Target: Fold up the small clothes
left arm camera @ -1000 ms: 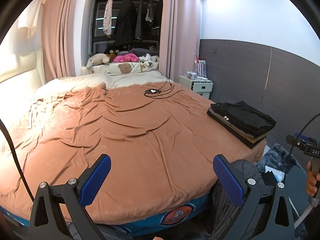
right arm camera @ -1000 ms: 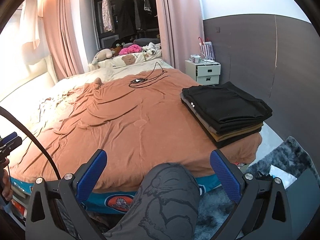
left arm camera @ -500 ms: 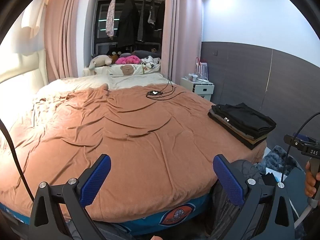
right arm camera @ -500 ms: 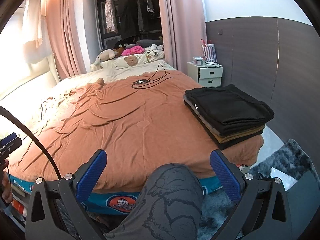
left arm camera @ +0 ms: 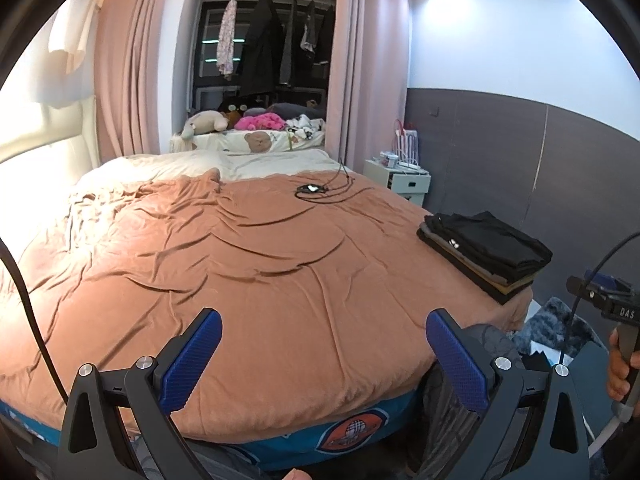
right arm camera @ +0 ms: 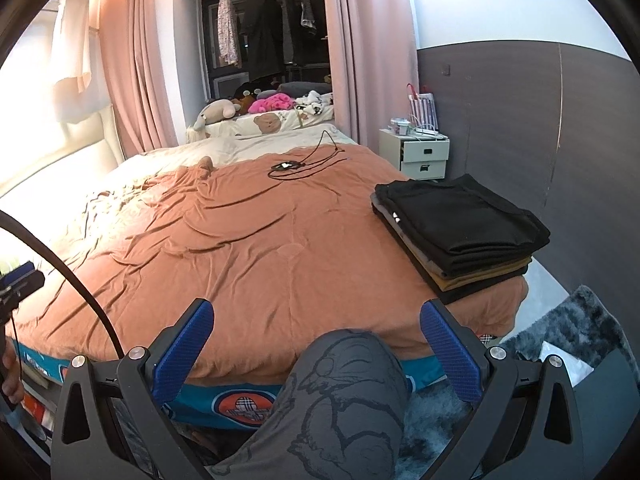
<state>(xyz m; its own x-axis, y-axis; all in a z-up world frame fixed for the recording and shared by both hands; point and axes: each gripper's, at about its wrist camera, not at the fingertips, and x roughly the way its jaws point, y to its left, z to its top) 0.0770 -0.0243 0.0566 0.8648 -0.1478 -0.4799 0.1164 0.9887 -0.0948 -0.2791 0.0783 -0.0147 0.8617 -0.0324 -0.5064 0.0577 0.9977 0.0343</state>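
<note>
Both the left tongs (left arm camera: 323,354) and the right tongs (right arm camera: 316,346) were held spread and empty above the bed (right arm camera: 280,248), a stack of folded clothes (right arm camera: 456,224) being seen ahead to their right.

Rust-orange blanket (right arm camera: 280,248), black-topped clothes stack (right arm camera: 460,224), pink curtains (right arm camera: 132,68).

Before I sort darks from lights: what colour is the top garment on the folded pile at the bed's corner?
Black; the top folded garment shows best in the right wrist view.
</note>
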